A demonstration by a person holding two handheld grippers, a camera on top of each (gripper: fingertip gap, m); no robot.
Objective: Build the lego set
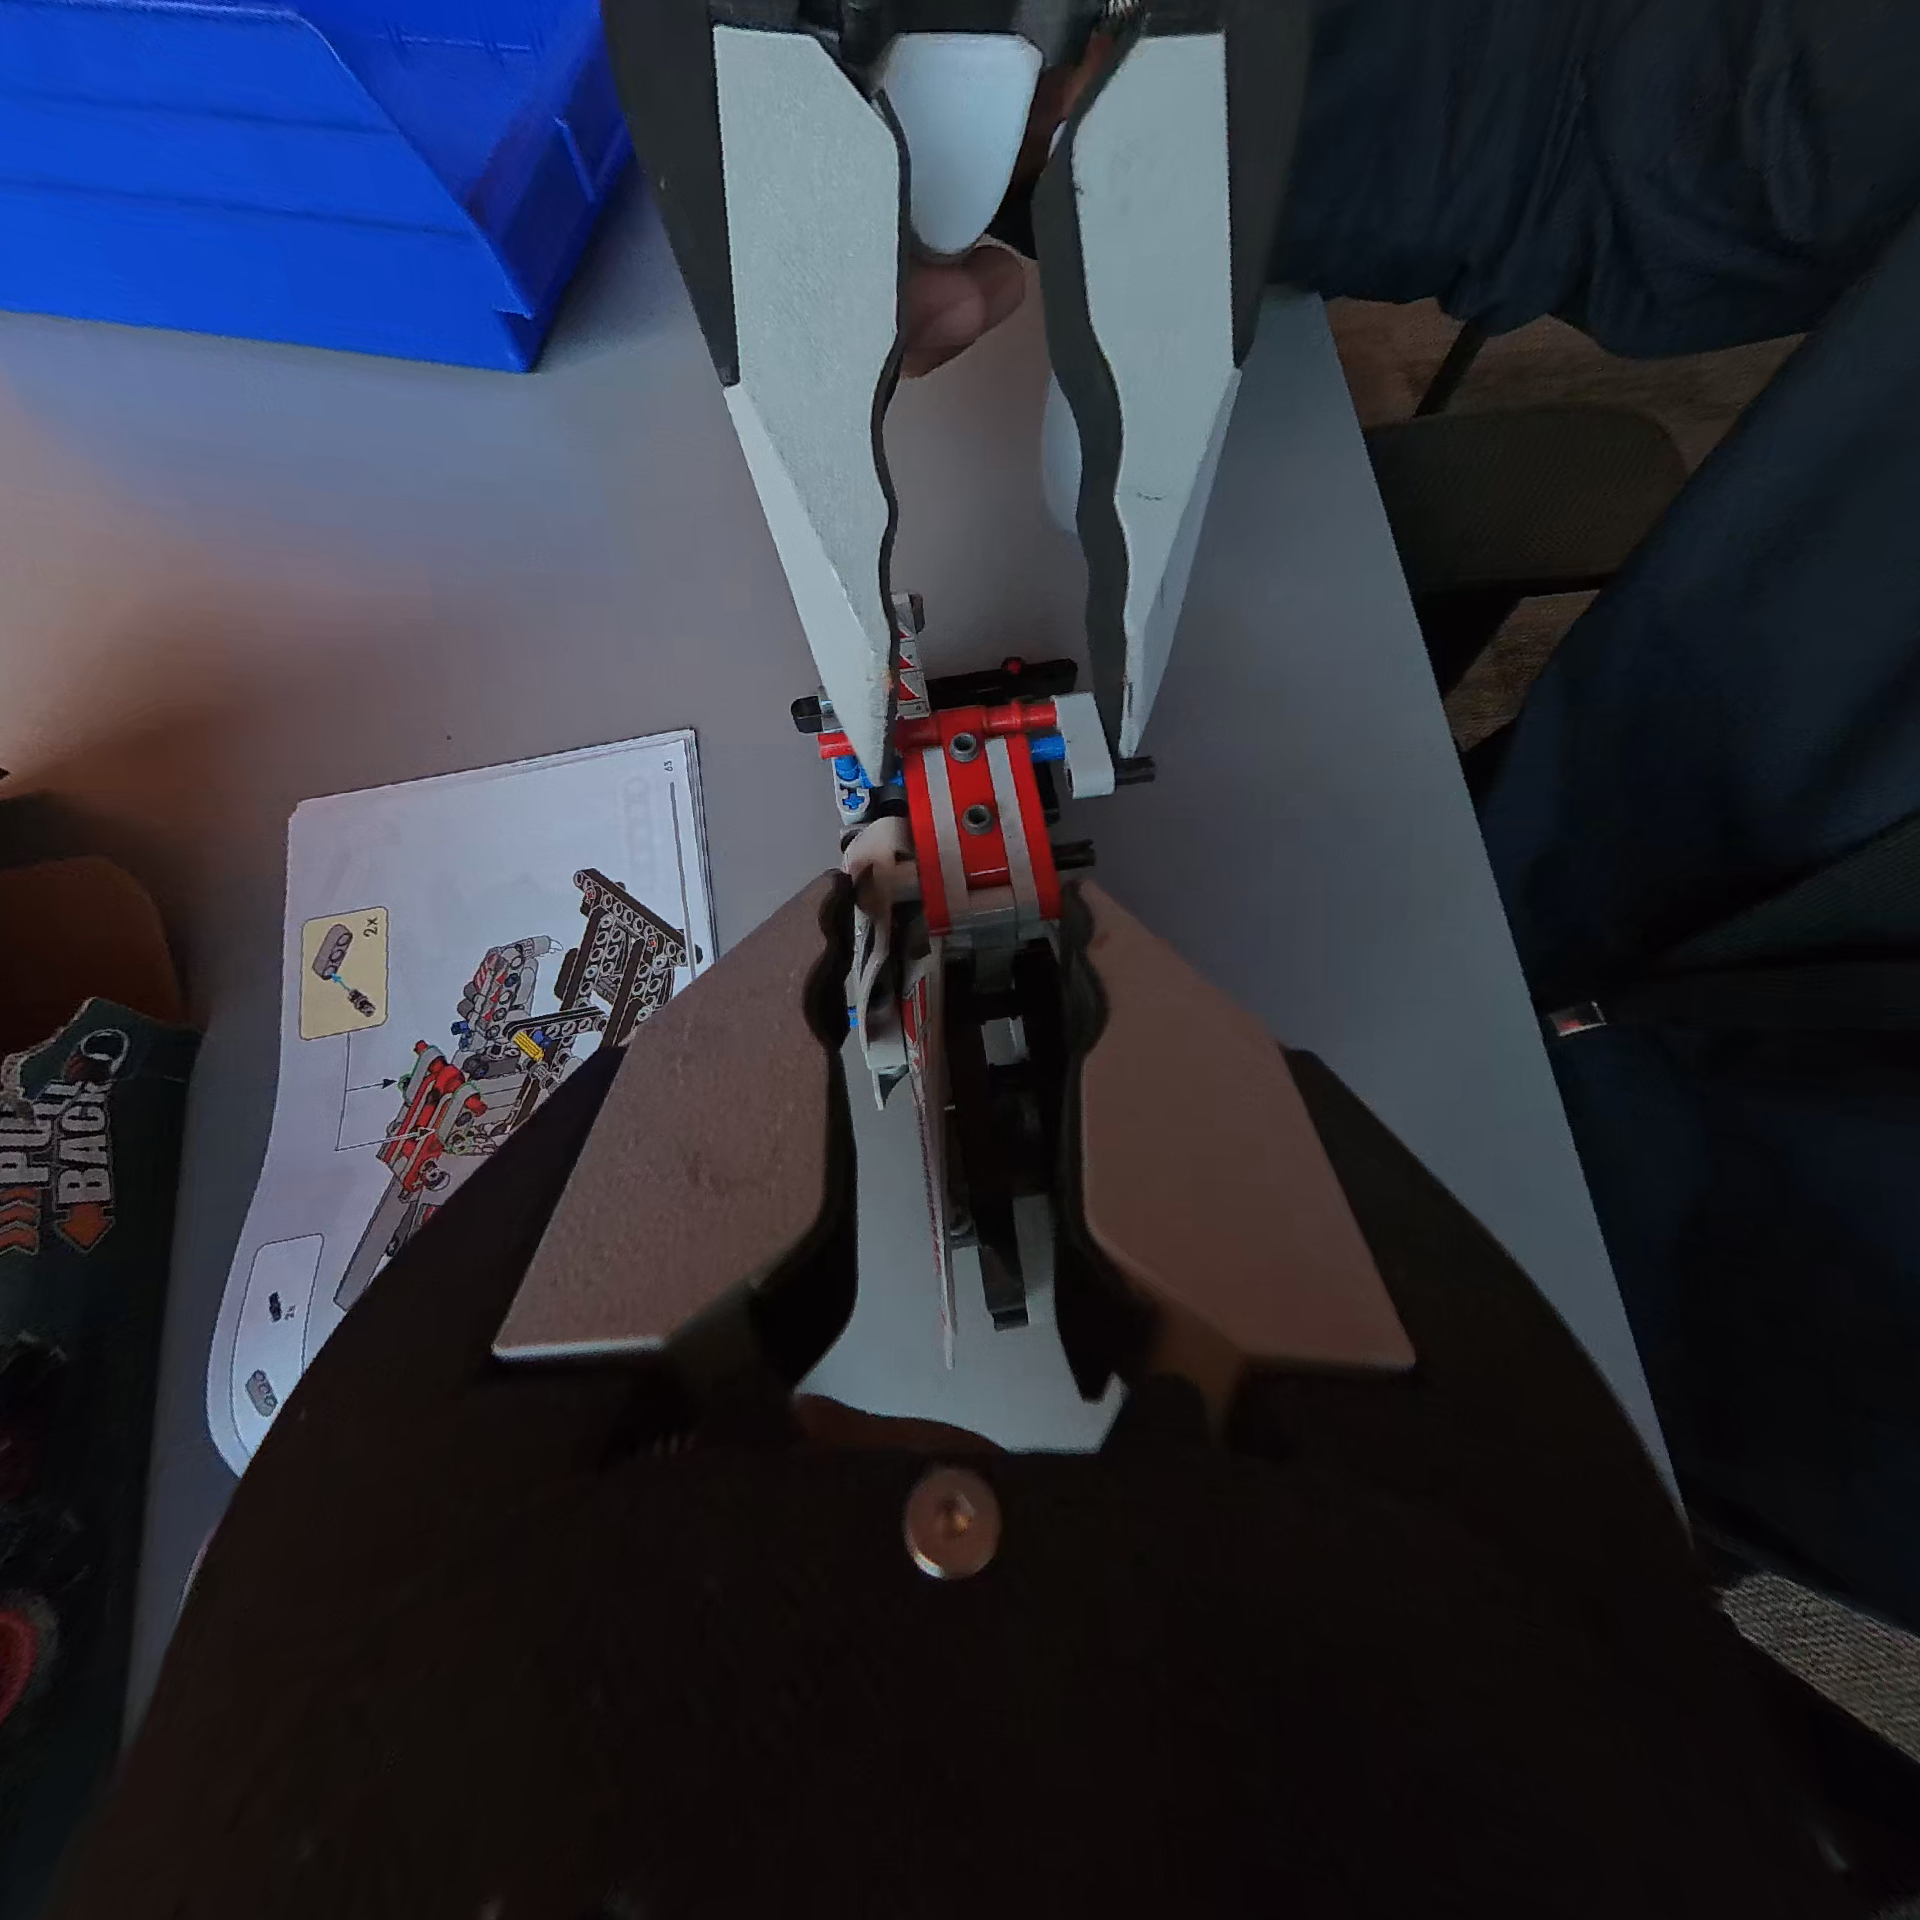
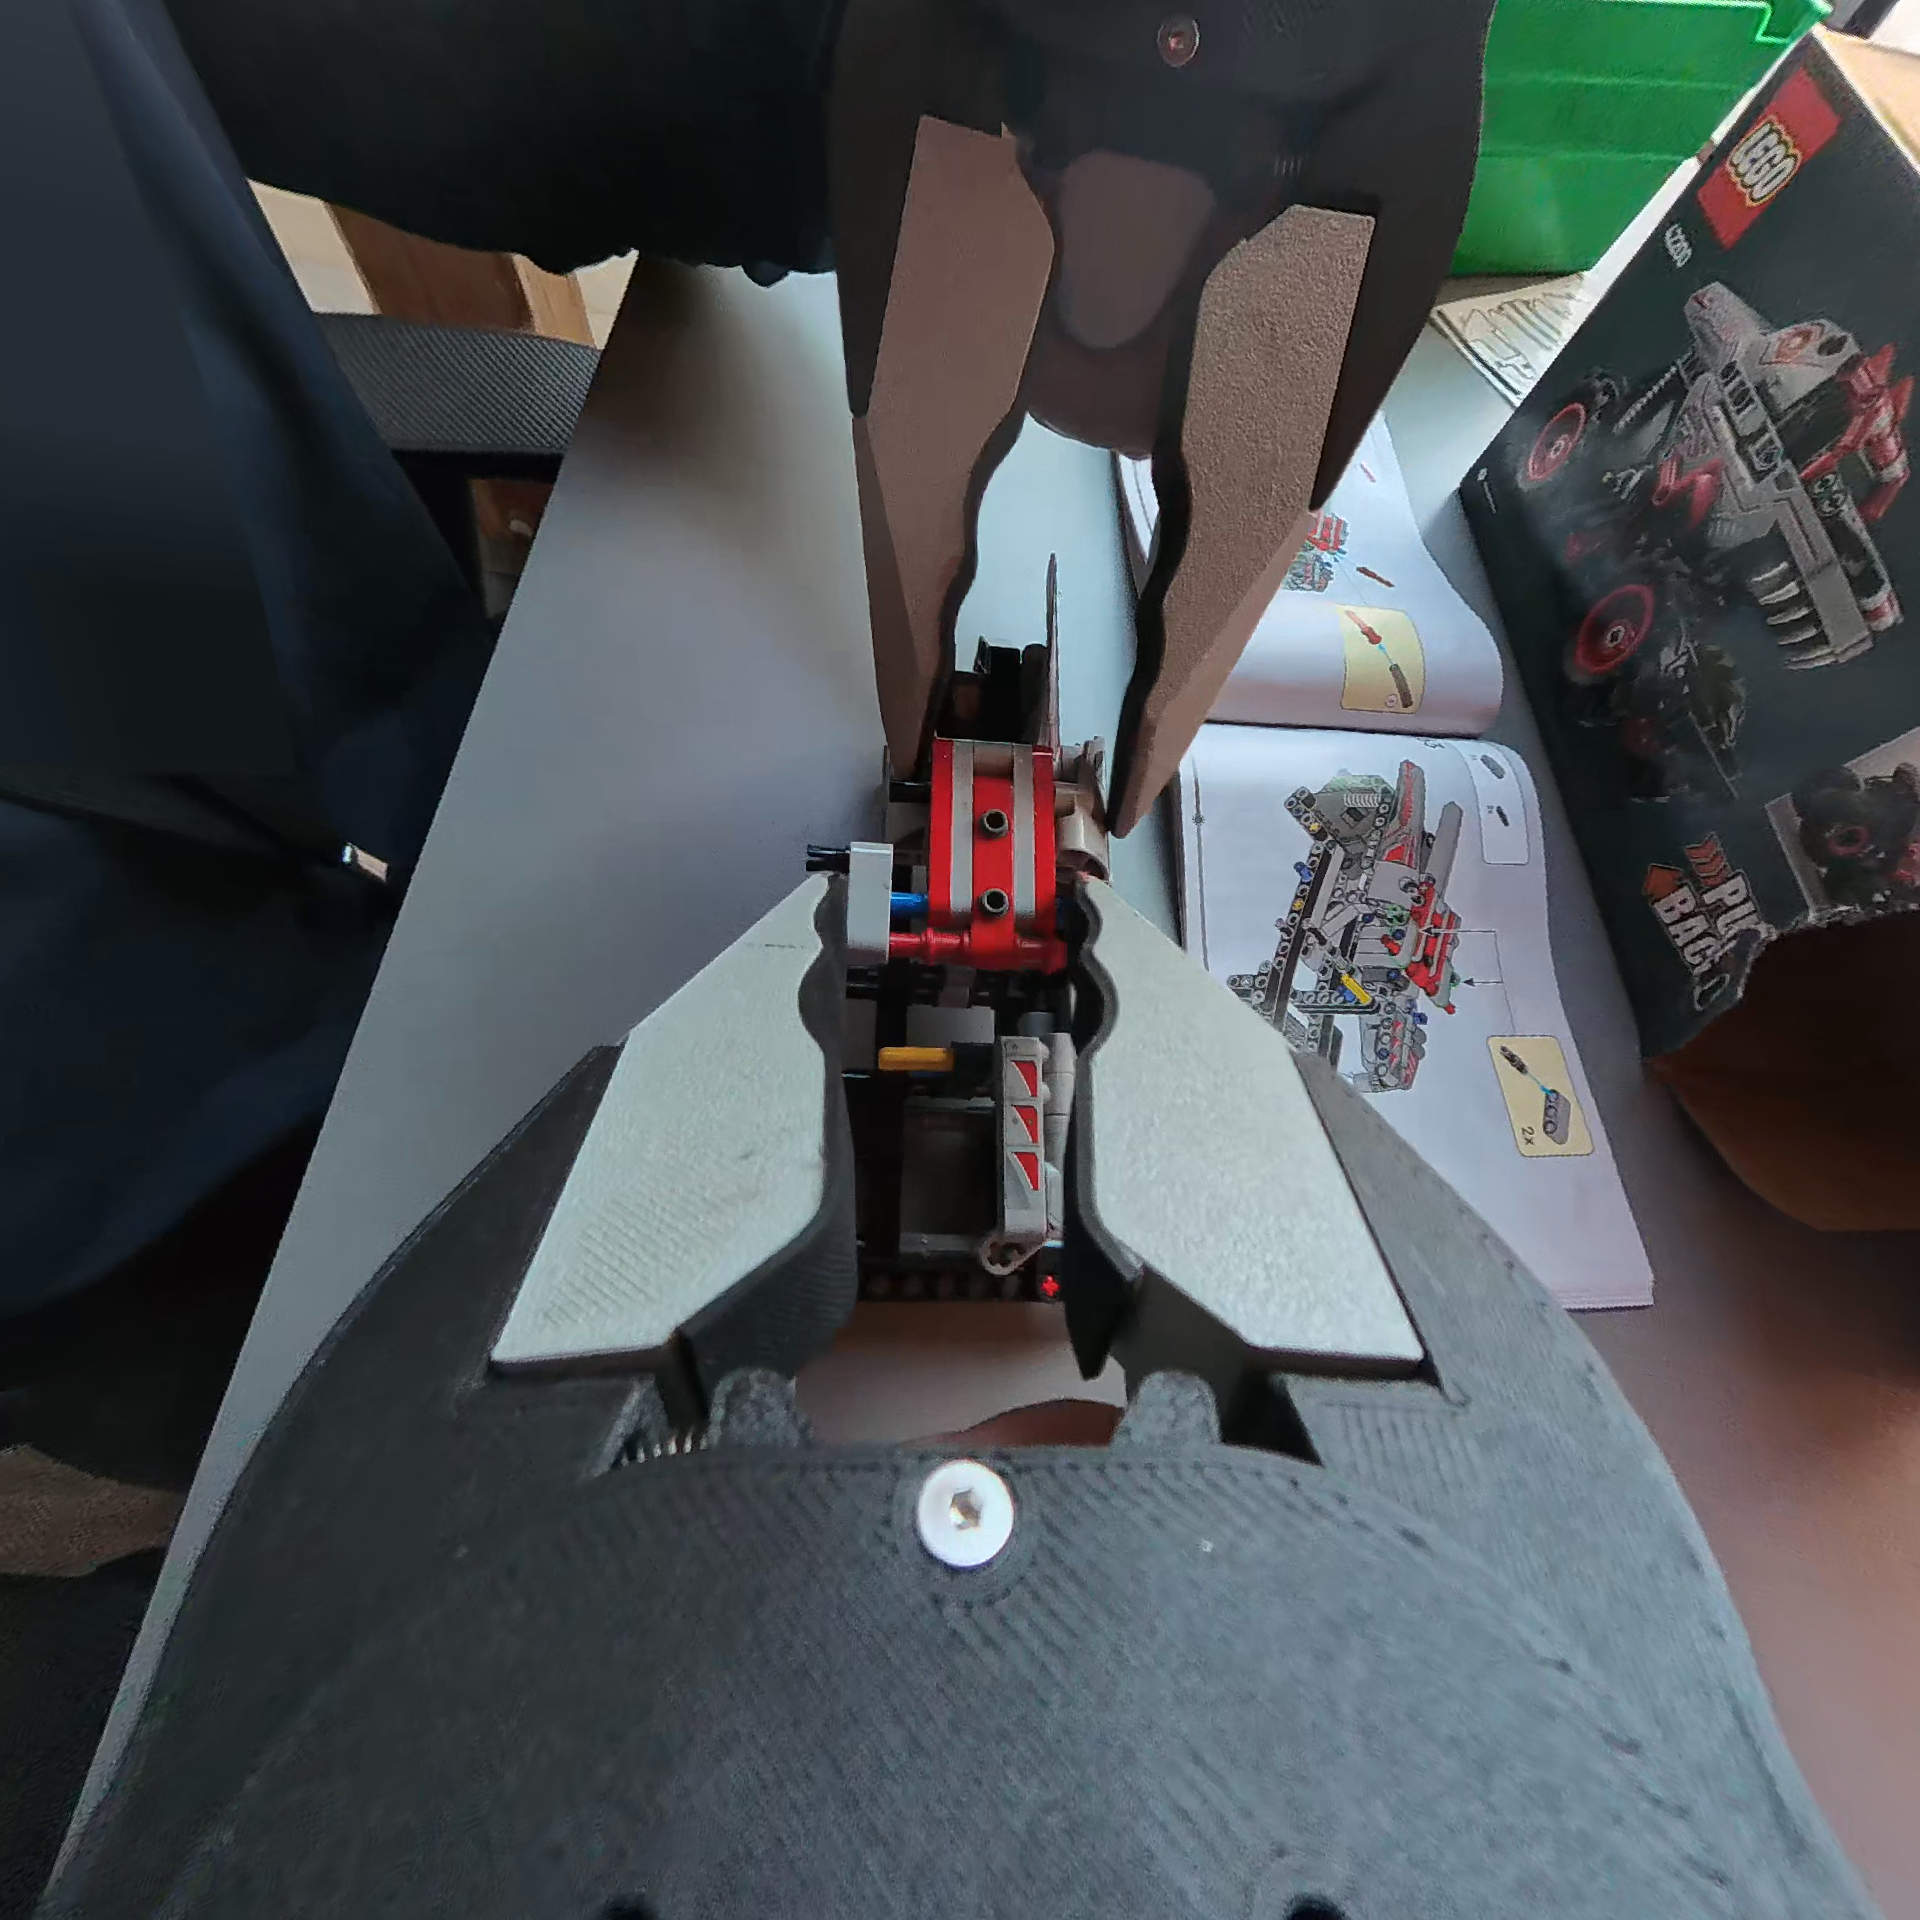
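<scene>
A part-built lego model (image 1: 977, 821) with a red, grey-striped panel on a black frame hangs between both grippers, above the grey table (image 1: 416, 540) near its edge. My left gripper (image 1: 956, 909), with brown fingers, is shut on the model's end with the red panel. My right gripper (image 2: 954, 904), with white fingers, is shut on the model's (image 2: 987, 852) black frame from the opposite side. Each gripper also shows facing me in the other's view: the right gripper (image 1: 1008, 738) and the left gripper (image 2: 1013, 795). A white beam with a black pin (image 2: 871, 899) sticks out of the model's side.
An open instruction booklet (image 1: 468, 935) (image 2: 1455, 987) lies flat beside the model. The dark lego box (image 2: 1714, 520) stands beyond it. A blue bin (image 1: 260, 156) and a green bin (image 2: 1600, 125) sit at the table's (image 2: 623, 675) ends. A person's dark clothing (image 1: 1714, 831) is past the table edge. The tips of both grippers are at nearly the same place.
</scene>
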